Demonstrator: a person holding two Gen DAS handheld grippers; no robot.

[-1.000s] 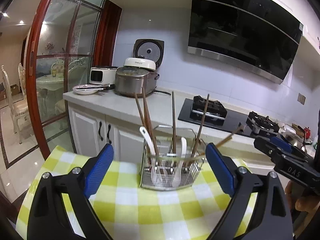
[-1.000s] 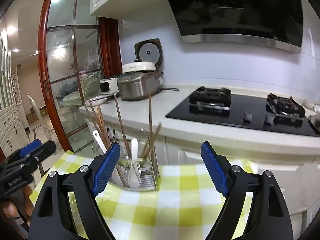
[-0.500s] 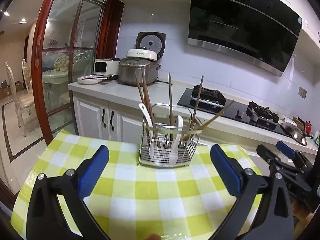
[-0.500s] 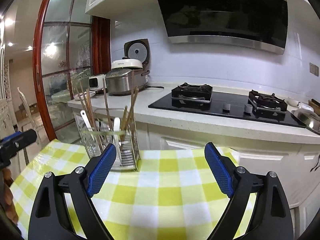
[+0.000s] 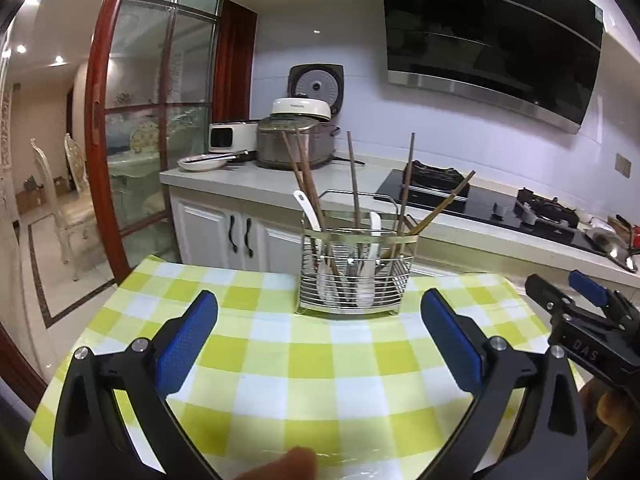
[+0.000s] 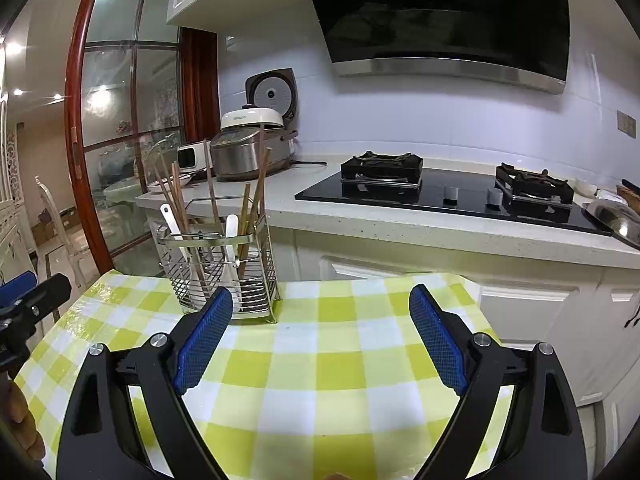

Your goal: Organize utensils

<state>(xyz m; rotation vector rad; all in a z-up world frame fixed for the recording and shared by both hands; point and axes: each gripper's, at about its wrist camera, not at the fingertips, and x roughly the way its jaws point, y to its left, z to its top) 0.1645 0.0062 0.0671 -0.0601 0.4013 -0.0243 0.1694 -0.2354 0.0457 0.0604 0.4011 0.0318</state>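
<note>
Chopsticks (image 5: 304, 172) and spoons (image 5: 306, 210) are stood upright in the rack (image 5: 354, 270) at the cloth's (image 5: 312, 360) far edge, so nothing is left loose on it; both left tongs (image 5: 320, 340) and right tongs (image 6: 320, 336) are held wide open near it, with nothing gripped.

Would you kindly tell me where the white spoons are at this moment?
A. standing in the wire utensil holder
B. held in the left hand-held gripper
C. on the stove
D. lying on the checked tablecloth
A: the white spoons stand among chopsticks inside the wire utensil holder; both hand-held grippers are open and empty.
</note>
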